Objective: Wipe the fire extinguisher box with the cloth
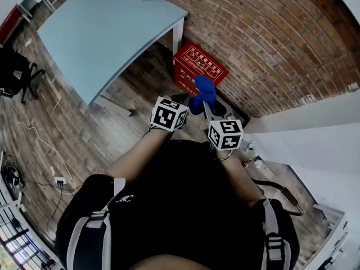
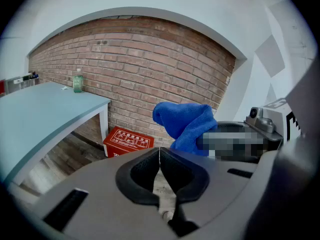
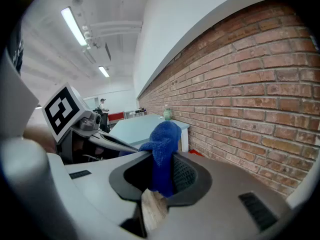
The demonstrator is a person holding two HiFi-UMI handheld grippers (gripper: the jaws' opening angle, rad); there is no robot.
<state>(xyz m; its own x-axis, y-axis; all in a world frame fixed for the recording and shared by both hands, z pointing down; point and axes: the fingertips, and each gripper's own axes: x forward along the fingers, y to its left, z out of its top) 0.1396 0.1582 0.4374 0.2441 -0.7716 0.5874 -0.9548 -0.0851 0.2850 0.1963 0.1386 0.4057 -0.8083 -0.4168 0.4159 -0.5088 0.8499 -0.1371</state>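
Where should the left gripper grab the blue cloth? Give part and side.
Grip the loose bunched top of the blue cloth, from its left: the lower end is pinched in the right gripper, so only the top stands free. The left gripper is shut; open it first.

Brick wall [image 1: 270, 44] is seen behind a light-blue table [image 1: 101, 32]; wood floor [image 1: 73, 134] is laid below. A black chair [image 1: 14, 72], possibly an office one, is placed at left. Strip lights [image 3: 75, 26] are mounted overhead.
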